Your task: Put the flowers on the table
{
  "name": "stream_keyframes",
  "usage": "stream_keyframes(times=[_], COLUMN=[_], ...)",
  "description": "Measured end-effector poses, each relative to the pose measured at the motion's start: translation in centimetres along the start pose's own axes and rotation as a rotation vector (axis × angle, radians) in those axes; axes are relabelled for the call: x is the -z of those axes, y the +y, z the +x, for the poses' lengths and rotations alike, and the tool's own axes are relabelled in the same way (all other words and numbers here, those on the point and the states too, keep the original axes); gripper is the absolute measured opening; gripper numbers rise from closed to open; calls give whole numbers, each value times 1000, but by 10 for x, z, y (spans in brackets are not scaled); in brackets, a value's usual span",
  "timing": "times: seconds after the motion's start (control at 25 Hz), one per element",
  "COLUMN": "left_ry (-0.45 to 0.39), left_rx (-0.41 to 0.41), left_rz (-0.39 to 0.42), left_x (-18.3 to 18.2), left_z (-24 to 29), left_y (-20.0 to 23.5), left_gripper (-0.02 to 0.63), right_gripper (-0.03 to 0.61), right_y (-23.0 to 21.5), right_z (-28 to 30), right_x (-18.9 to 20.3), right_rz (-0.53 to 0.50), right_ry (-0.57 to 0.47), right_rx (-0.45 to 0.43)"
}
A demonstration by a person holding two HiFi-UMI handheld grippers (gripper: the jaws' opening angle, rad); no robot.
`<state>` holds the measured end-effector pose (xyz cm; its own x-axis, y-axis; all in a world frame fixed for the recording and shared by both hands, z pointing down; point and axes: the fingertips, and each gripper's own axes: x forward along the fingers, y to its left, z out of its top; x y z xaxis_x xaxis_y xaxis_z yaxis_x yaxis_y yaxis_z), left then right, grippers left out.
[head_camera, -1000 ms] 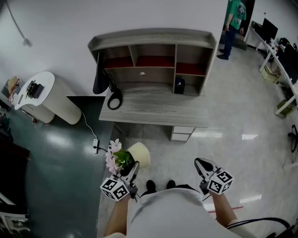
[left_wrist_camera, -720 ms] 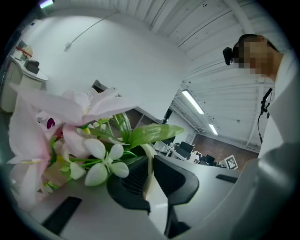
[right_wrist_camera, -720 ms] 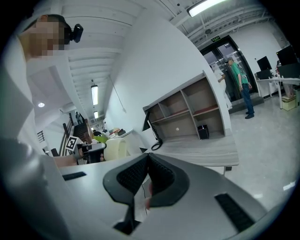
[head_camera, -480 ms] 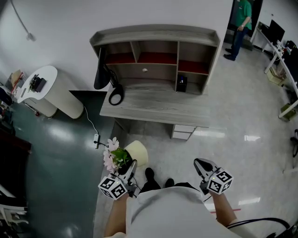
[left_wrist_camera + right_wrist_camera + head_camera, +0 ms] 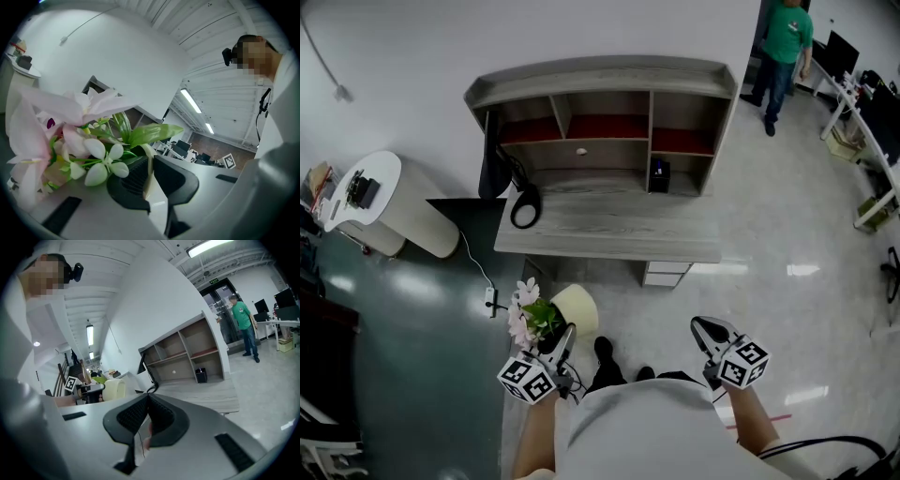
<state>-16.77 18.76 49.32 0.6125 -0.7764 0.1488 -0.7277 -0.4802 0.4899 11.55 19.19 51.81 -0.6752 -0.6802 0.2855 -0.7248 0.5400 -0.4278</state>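
My left gripper [image 5: 566, 332] is shut on the rim of a pale yellow pot [image 5: 577, 308] and holds it above the floor in front of me. Pink and white flowers [image 5: 525, 313] with green leaves lean out of the pot to the left. In the left gripper view the flowers [image 5: 70, 136] fill the left side, and the thin cream rim [image 5: 149, 168] sits between the closed jaws. The grey wooden desk [image 5: 609, 231] with a shelf unit stands ahead. My right gripper [image 5: 705, 326] is shut and holds nothing; its tips [image 5: 149, 396] touch.
On the desk lie black headphones [image 5: 525, 205] and a small black box [image 5: 657, 173]. A white rounded stand [image 5: 386, 200] is at the left, with a power strip [image 5: 489, 298] on the floor. A person in green [image 5: 786, 39] stands at the back right near other desks.
The person in green has stepped further into the room. The head view has shifted slightly. Both grippers stay where they were, the left still holding the pot.
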Motion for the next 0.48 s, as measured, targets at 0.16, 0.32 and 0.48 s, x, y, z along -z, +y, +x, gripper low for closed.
stream_keyframes(times=[0.16, 0.32, 0.48], left_ry=[26, 47, 74], left_rx=[38, 63, 100], left_rz=[18, 18, 21], left_x=[-14, -28, -38], left_z=[16, 31, 43], left_y=[18, 38, 60], left_gripper=[51, 51, 51], right_gripper=[17, 17, 17], right_y=[0, -1, 1], right_z=[23, 47, 71], right_x=[-13, -22, -28], right_rz=[6, 13, 16], right_ry=[-15, -21, -17], right_rx=[26, 49, 70])
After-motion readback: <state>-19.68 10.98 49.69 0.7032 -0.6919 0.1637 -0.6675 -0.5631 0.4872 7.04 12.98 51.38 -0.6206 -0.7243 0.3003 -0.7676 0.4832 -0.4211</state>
